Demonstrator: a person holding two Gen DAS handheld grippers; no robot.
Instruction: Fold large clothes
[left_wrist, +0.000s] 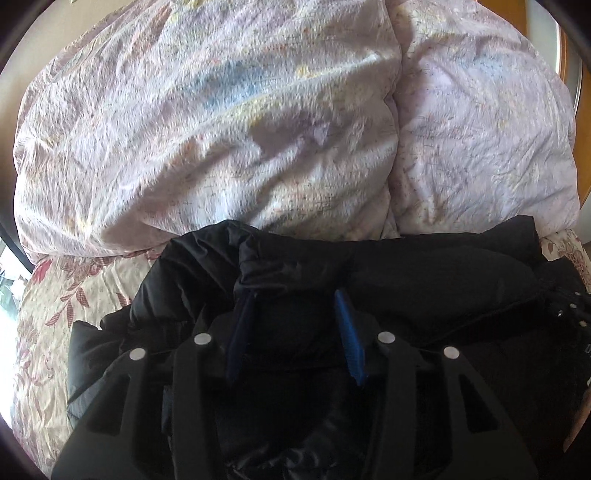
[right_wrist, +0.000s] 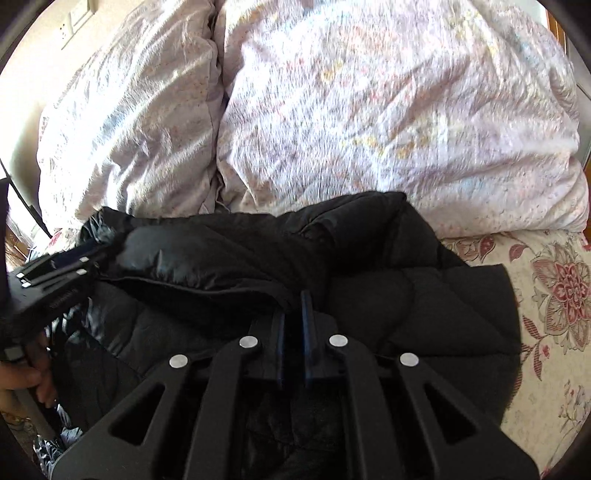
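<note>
On the floral bedsheet, the black quilted puffer jacket lay bunched; the left gripper stood apart astride a fold, and the right gripper pinched an edge, probably for folding.

Black quilted puffer jacket — bunched, partly folded, lying on floral bedsheet, against pale duvet; shiny lining showing.

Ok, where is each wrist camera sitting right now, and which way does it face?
Left wrist: on the left gripper, low over the black puffer jacket, facing the bunched duvet; own blue-padded fingers spread, fabric between them.
Right wrist: on the right gripper, facing the same duvet across the jacket; fingers nearly together; the left gripper and a hand show at left.
Shared: jacket, duvet, floral bedsheet.
</note>
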